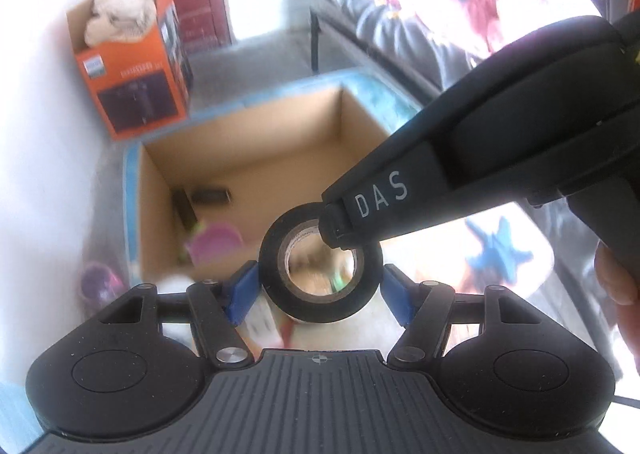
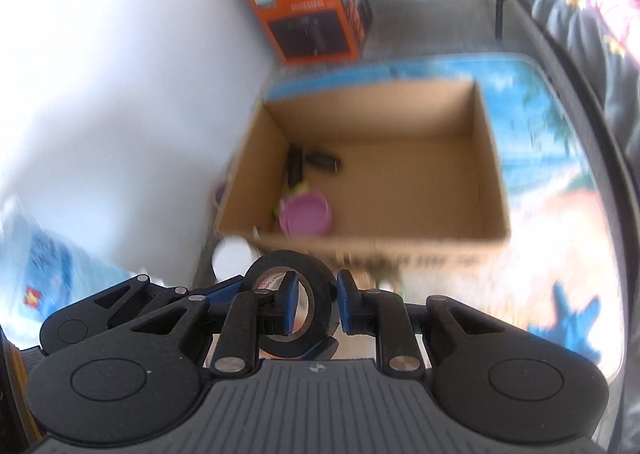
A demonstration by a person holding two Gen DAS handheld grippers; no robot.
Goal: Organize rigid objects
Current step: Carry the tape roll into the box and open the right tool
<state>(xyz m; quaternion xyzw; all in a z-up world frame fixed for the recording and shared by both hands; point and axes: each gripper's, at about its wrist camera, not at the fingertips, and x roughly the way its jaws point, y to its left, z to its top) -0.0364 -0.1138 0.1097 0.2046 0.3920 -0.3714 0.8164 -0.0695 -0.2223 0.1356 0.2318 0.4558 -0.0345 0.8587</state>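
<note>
A black roll of tape (image 1: 320,274) sits between the blue pads of my left gripper (image 1: 320,286); the pads stand just off its sides. My right gripper (image 2: 314,302) is shut on the same tape roll (image 2: 320,302), one pad inside the ring and one outside its wall. In the left wrist view the right gripper (image 1: 340,222) comes in from the right and pinches the top of the roll. An open cardboard box (image 1: 160,214), also in the right wrist view (image 2: 492,174), stands beyond and holds a pink lid (image 2: 306,216) and dark items (image 2: 316,162).
An orange box (image 1: 132,94) with white stuffing stands by the white wall at the back. A colourful beach-print mat (image 2: 560,182) lies under the cardboard box. A dark couch (image 2: 592,34) with patterned cloth runs along the right. A white round object (image 2: 232,254) sits by the box's near corner.
</note>
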